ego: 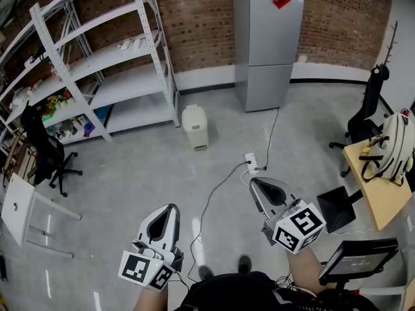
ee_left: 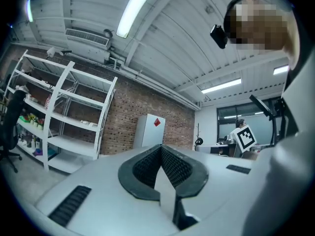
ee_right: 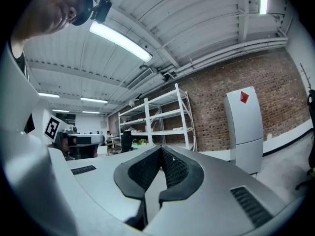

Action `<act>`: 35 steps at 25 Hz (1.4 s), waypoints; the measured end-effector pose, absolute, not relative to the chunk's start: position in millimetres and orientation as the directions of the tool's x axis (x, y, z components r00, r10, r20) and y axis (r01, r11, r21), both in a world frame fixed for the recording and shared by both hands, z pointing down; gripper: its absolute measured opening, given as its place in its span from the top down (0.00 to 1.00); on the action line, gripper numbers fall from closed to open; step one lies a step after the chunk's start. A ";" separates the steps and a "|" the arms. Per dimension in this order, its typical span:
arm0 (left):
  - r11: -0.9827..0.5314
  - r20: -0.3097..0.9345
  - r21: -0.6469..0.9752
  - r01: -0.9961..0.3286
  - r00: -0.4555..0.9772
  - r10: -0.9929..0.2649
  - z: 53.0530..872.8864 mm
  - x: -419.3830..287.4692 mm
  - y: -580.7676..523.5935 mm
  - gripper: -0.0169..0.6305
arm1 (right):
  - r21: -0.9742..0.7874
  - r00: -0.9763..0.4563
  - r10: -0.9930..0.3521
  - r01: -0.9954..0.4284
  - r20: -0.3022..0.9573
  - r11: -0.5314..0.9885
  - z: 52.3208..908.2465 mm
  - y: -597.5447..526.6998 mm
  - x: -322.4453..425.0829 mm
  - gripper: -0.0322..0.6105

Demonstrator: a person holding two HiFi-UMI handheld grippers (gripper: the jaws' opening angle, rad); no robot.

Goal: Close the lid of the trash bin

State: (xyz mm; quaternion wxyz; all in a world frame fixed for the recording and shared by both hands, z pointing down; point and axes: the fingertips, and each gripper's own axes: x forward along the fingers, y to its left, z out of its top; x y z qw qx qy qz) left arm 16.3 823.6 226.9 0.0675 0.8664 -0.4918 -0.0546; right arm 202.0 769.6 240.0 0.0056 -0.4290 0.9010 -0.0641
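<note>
A grey concrete floor (ego: 130, 173) spreads under and ahead of both jaws, bounded far ahead by a red brick wall (ego: 207, 18). A white metal shelving rack (ego: 97, 63) stands against that wall, ahead and to the left of the left jaws. A tall grey two-door refrigerator (ego: 267, 44) with a red diamond sticker stands far ahead of the right jaws. To the right of the right jaws, a light wooden table (ego: 379, 193) carries a white backpack (ego: 397, 144). A black office chair (ego: 45, 154) stands to the left of the left jaws.

The cream plastic trash bin (ego: 194, 127) stands on the floor well ahead of both jaws, between their two lines and nearer the left one, just beside the foot of the shelving rack. It is too small here to read how its lid sits.

The left gripper (ego: 171, 209) is held low, its jaws closed tip to tip with nothing between them. The right gripper (ego: 254, 183) is the same: jaws together and empty. A small white power strip (ego: 250, 161) lies on the floor just ahead of the right jaws.
</note>
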 end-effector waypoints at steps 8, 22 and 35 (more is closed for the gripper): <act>-0.503 -0.040 0.172 -0.847 0.504 -0.863 237.7 -11.9 844.6 0.98 | -0.078 -0.622 -0.780 -0.783 0.067 0.617 239.0 801.7 172.9 0.94; -0.503 -0.046 0.195 -0.842 0.504 -0.862 239.8 -15.6 865.6 0.98 | -0.073 -0.624 -0.779 -0.782 0.064 0.619 234.7 821.1 165.7 0.94; -0.516 -0.052 0.174 -0.839 0.515 -0.856 235.7 9.3 866.5 0.98 | -0.059 -0.624 -0.780 -0.781 0.043 0.622 232.8 821.9 185.1 0.94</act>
